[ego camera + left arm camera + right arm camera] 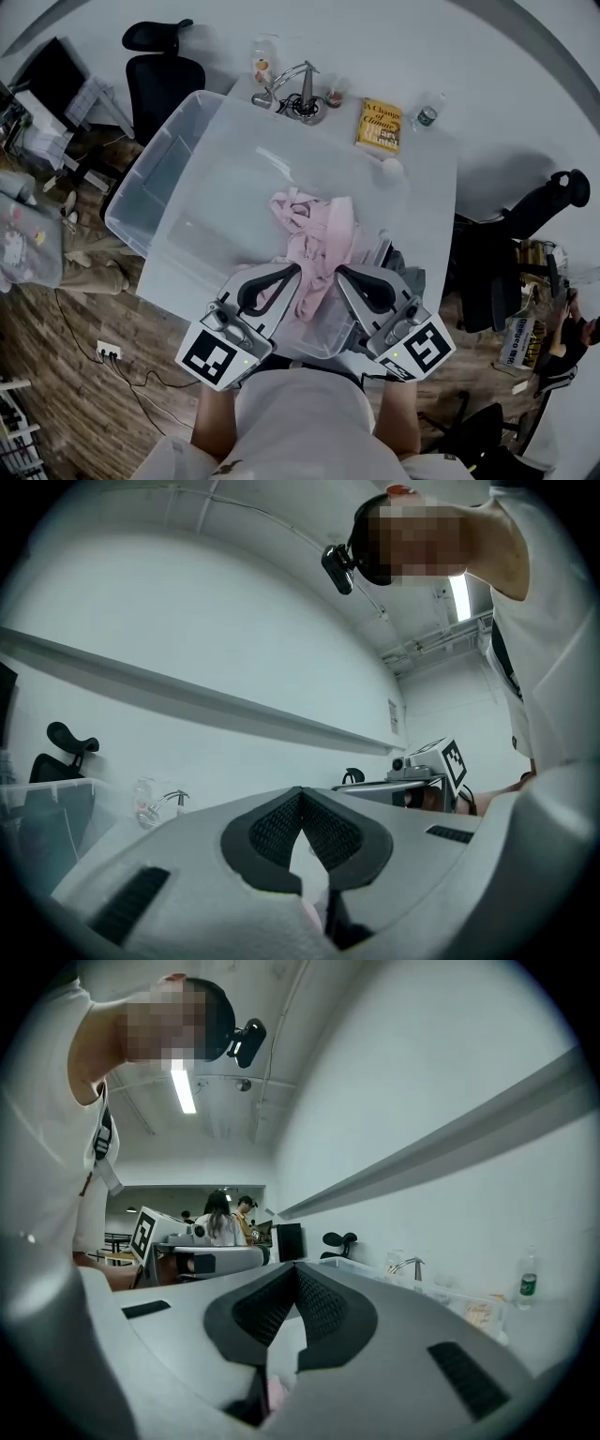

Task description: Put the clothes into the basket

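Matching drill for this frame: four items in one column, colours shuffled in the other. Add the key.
Things:
1. garment
2. book
3. chair
4. faucet

Colours:
A. black
B. silver
C. pink
D. yellow

Pairs: 1-C, 2-D, 3-A, 4-B

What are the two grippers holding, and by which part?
Both the left gripper and the right gripper are shut on the pink garment, each pinching its near end; the rest lies in the basket.
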A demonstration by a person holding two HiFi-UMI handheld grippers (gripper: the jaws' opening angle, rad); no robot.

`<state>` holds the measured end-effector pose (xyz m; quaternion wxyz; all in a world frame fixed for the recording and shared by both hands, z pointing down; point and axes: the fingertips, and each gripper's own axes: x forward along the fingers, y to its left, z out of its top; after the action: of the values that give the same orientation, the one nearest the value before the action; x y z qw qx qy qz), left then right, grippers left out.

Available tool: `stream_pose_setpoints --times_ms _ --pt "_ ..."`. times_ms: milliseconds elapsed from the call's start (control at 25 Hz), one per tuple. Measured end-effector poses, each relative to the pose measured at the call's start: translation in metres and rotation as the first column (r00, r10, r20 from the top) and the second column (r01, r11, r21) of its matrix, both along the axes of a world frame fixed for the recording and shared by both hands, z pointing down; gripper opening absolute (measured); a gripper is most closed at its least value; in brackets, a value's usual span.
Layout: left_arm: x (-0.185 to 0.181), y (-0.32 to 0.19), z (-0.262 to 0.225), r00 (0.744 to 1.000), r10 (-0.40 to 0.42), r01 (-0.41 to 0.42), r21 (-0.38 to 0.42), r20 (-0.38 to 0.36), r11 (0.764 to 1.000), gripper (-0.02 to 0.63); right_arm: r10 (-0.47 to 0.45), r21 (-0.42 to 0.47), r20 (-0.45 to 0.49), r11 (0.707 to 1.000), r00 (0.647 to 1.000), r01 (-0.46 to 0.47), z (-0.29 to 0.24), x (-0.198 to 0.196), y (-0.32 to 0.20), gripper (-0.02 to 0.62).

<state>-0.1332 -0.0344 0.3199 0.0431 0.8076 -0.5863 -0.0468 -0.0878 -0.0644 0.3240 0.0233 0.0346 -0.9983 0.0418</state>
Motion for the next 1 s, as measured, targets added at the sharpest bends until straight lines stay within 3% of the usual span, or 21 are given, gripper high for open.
stream_pose_setpoints --times_ms 480,1000 --pt "0.060 -0.020 -0.003 0.985 0.170 -0.169 -0.006 0.044 0.986 0.005 0.175 0.017 0.003 0.984 0.985 -0.175 -0.003 0.066 -0.020 0.005" --pt "0.129 -0.040 0.009 0.930 0.359 -0.356 -0.050 0.075 0.933 0.005 0.355 0.025 -0.047 0.935 0.934 -0.354 0.011 0.133 -0.036 0.006"
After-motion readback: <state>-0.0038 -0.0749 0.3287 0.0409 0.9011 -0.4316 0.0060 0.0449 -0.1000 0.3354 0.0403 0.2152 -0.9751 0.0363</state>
